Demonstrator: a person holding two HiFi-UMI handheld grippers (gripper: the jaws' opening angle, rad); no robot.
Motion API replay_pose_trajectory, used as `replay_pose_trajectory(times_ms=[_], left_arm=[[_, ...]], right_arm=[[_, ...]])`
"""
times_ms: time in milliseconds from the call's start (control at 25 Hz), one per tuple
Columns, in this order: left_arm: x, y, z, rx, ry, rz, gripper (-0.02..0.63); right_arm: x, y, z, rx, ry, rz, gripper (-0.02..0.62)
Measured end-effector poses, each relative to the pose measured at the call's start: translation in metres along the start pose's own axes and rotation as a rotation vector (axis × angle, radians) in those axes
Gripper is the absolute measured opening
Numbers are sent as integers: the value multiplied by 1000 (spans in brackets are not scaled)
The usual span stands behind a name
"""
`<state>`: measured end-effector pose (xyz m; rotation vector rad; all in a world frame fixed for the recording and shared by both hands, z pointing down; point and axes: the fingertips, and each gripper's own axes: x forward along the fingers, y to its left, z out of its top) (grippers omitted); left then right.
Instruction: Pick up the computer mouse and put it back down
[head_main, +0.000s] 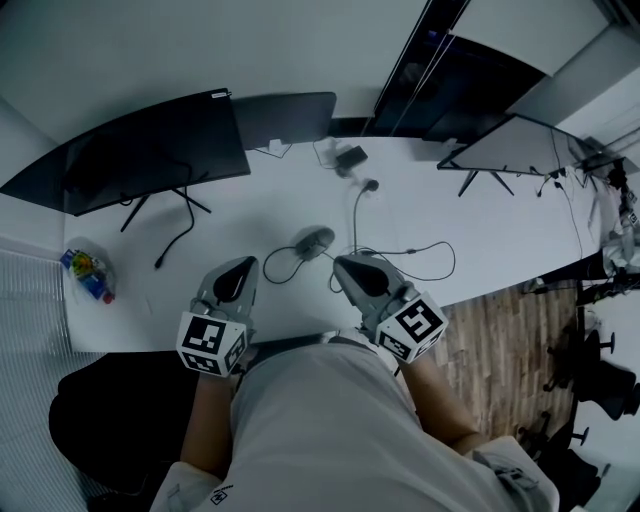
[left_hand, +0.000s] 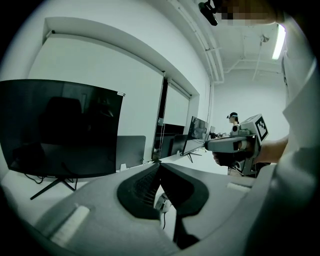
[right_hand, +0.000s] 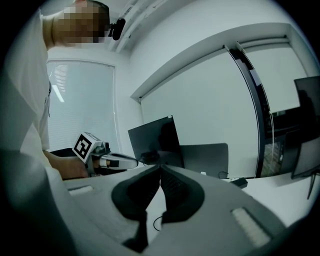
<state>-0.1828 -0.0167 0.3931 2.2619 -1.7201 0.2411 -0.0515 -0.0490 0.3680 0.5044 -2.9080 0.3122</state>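
Head view shows the mouse (head_main: 313, 241) lying on the white desk (head_main: 500, 240), its cable (head_main: 420, 262) looping off to the right. It sits just ahead of the two grippers and between them, touching neither. The left gripper (head_main: 245, 264) and right gripper (head_main: 342, 264) hang side by side at the desk's near edge, close to the person's body.

Each gripper view looks straight down its own jaws: on both, the dark pads meet at the tips with nothing between them, so both are closed and empty.

The step is hard to place. With the mouse flat on the desk and nobody gripping it, this is either the moment before the pick-up or the rest after the put-down — these pictures cannot settle which.

If the pick is still to come, the right gripper looks the nearer. It would need to open its jaws, reach forward and down, straddle the mouse's sides and close — without snagging the cable.
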Motion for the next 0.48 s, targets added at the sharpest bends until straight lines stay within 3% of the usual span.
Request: replay_pose_trajectory(times_ms=[480], left_arm=[[-10,-9,-11,0,17,-7,9]], right_arm=[[-10,8,-7,-1,8,-24,3]])
